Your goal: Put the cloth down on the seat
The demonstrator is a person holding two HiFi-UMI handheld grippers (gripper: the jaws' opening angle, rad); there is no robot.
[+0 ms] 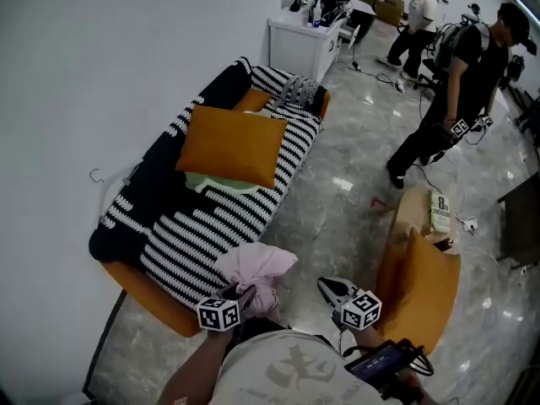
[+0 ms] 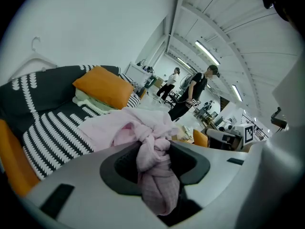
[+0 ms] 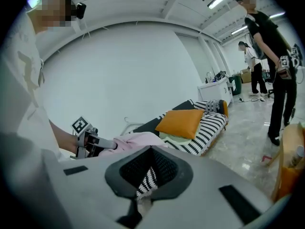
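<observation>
My left gripper (image 1: 243, 297) is shut on a bunched pink cloth (image 1: 256, 268), which it holds just above the near front corner of the sofa seat (image 1: 211, 219). In the left gripper view the cloth (image 2: 143, 128) is knotted between the jaws of the left gripper (image 2: 155, 163) and spills forward over them. The seat has a black-and-white striped cover. My right gripper (image 1: 332, 288) hovers over the floor to the right of the cloth. In its own view the right gripper (image 3: 148, 175) stands open, with only the striped cover showing through the gap.
An orange cushion (image 1: 229, 144) lies mid-sofa on a pale green cloth (image 1: 221, 184). To the right stands an orange chair (image 1: 419, 292) with a box (image 1: 440, 212) on it. Two people (image 1: 462, 83) stand on the marble floor beyond. A white cabinet (image 1: 305, 45) is behind the sofa's far end.
</observation>
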